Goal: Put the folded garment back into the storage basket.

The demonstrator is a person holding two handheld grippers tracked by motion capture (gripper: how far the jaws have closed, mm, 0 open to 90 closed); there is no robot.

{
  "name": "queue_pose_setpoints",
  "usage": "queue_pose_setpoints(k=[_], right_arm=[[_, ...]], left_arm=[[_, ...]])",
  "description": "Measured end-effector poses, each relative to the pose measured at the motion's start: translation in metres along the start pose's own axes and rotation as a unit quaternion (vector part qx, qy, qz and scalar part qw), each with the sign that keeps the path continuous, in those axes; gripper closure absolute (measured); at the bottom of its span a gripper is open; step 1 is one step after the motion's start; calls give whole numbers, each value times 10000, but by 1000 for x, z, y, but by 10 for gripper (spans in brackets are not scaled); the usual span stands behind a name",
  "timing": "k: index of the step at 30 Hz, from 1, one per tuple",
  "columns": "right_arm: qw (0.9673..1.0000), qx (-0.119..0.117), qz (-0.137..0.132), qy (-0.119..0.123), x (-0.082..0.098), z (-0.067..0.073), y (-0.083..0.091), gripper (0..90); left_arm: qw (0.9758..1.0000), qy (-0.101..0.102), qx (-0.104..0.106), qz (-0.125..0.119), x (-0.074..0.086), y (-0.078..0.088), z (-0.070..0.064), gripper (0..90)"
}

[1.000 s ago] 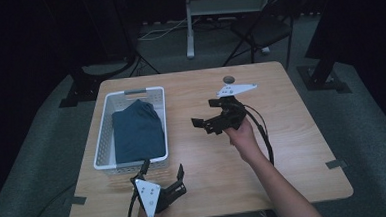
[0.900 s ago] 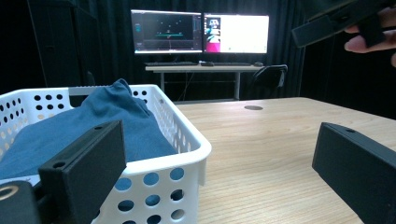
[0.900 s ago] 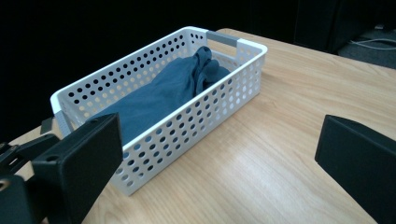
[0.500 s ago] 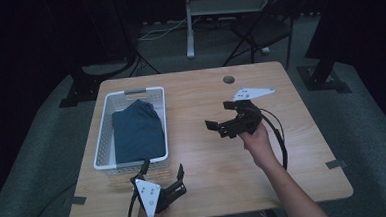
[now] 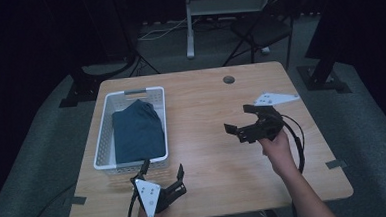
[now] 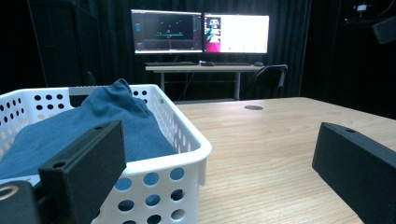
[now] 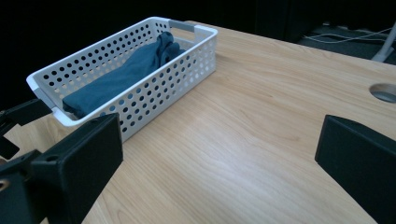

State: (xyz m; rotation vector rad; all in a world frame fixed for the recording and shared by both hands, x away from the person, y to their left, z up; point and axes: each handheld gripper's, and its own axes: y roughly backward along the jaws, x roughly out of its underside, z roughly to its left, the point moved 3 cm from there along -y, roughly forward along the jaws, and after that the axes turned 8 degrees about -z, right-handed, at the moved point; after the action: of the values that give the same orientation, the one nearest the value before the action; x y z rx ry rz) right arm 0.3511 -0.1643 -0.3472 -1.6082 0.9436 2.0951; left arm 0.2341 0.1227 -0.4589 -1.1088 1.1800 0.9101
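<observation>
1. A light wood-grain desk (image 5: pixel 207 138) is sitting on grey carpet in a dark room; one round grommet hole (image 5: pixel 228 79) is showing near its far edge. Strips of grey tape are sticking to the desk's near corners.
2. Behind the desk, a folding chair (image 5: pixel 262 32) and a white stand post (image 5: pixel 189 23) are standing on the floor, with cables trailing between them.
3. The left gripper view is showing two lit monitors (image 6: pixel 200 31) side by side on a far table; on-screen text is too small to read. No brands or labels are reading anywhere.
4. One white perforated plastic basket (image 5: pixel 105 143) is sitting on the desk's left part, holding one folded dark blue cloth (image 5: pixel 137 131) that is lying entirely inside it.
5. Left gripper (image 5: pixel 162 176) is resting at the near edge, just in front of the basket's near wall, fingers spread wide, holding nothing.
6. Right gripper (image 5: pixel 241 121) is hovering over the desk's right half, well apart from the basket, aimed toward it; fingers spread wide, empty, with its grey three-cornered plate on top.
</observation>
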Motion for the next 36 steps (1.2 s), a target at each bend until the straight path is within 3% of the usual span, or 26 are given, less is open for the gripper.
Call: queue_pose_setpoints(k=[14, 30, 36], right_arm=[[9995, 299, -92, -66, 16, -5, 40, 9], [9972, 598, -232, -393, 52, -11, 67, 9], [9965, 578, -258, -554, 70, -13, 73, 8]], left_arm=[[10000, 2, -17, 3, 0, 0, 0, 43], [10000, 5, -19, 5, 0, 0, 0, 42], [10000, 2, -20, 12, 0, 0, 0, 42]])
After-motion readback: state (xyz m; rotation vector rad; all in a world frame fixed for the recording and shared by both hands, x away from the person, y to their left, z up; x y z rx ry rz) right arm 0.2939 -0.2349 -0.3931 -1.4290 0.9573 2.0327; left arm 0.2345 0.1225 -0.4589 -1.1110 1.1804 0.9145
